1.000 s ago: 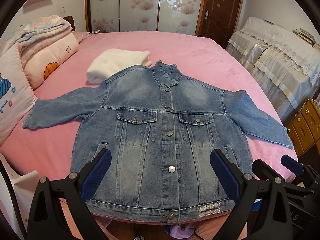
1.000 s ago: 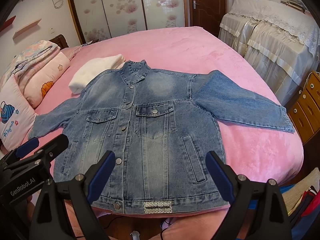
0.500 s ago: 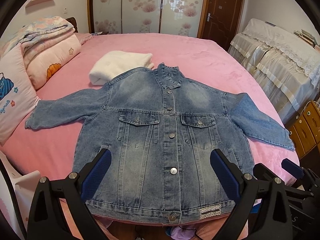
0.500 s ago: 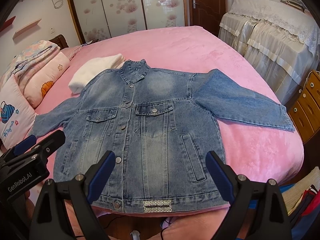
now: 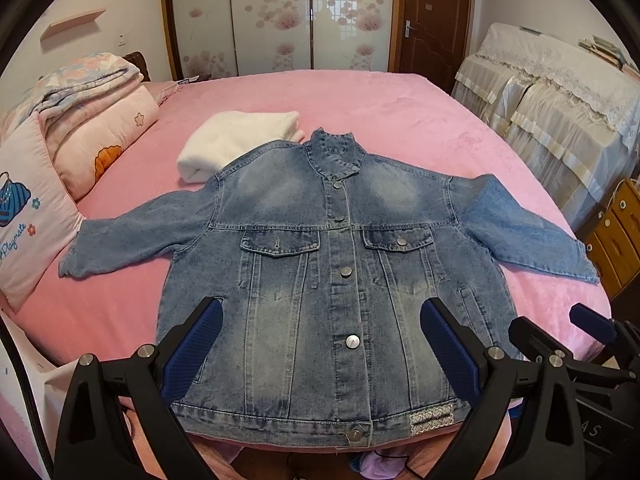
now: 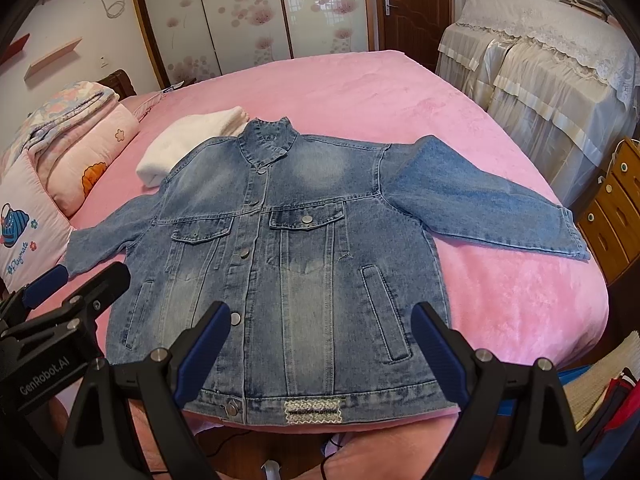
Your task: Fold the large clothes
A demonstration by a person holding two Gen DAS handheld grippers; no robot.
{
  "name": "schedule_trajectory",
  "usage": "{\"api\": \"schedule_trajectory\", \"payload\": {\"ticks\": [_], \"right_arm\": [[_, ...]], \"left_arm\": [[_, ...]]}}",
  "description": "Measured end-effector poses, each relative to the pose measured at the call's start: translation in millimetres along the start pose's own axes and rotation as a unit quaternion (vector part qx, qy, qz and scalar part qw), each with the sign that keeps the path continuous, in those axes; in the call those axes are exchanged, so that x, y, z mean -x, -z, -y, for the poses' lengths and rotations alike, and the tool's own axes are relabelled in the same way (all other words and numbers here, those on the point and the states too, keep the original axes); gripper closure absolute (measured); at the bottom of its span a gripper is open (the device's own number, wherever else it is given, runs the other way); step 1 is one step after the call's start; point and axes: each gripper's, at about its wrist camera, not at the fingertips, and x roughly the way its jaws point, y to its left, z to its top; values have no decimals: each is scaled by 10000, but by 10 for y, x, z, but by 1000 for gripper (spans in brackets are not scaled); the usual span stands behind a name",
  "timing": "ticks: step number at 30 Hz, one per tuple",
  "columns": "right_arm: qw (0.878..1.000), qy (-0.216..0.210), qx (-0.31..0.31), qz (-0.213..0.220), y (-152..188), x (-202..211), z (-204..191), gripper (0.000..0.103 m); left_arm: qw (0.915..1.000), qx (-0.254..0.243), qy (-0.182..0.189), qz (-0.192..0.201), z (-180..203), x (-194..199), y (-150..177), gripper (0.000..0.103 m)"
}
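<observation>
A blue denim jacket (image 5: 320,264) lies flat, front up and buttoned, on the pink bed (image 5: 360,104), both sleeves spread out; it also shows in the right wrist view (image 6: 304,256). My left gripper (image 5: 320,344) is open and empty, hovering above the jacket's lower hem. My right gripper (image 6: 320,344) is open and empty too, above the hem a little further right. Each gripper shows at the edge of the other's view: the right gripper (image 5: 580,332) and the left gripper (image 6: 68,284).
A folded white garment (image 5: 240,140) lies beyond the jacket's left shoulder. Pillows and folded quilts (image 5: 80,132) sit at the left. A lace-covered piece of furniture (image 5: 560,92) and wooden drawers (image 5: 616,236) stand to the right of the bed.
Both grippers have drifted slightly; the view in each has shifted a little, with the jacket sitting slightly lower and to the right in the left view. The jacket has not moved.
</observation>
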Motion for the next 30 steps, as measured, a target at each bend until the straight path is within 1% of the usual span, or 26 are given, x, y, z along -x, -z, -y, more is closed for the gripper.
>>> {"api": "schedule_trajectory", "payload": {"ticks": [4,8,11,14,17,18,20,22,26,30], "right_arm": [[10000,18,-16,8,9,-2,27,11],[10000,50,-26,9,-26,-17,69,11],[9999,90,-17,48,-60,-7,85,11],[9999,119,-12,110,-102,1,105,11],[9997,189,41,169,-168,4,117,11],[9996,175,45,194,-206,8,132,11],[9996,140,53,257,-264,27,149,11],[9991,171,78,387,-345,55,169,11],[9968,314,148,719,-526,131,227,11],[9940,398,166,1003,-695,207,301,11]], "left_arm": [[9999,-128,-34,-74,45,-27,-10,4],[9998,-73,83,-189,34,-65,-37,4],[9997,-60,84,-239,41,-103,-76,4],[9997,-66,63,-234,55,-119,-106,4],[9996,-112,-69,-249,91,-158,-173,4],[9994,-136,-154,-289,111,-188,-214,4],[9991,-131,-212,-347,133,-224,-270,4],[9992,-132,-152,-357,153,-261,-342,4],[9994,-266,-95,-200,264,-268,-504,4],[9989,-468,-56,61,436,-252,-711,4]]}}
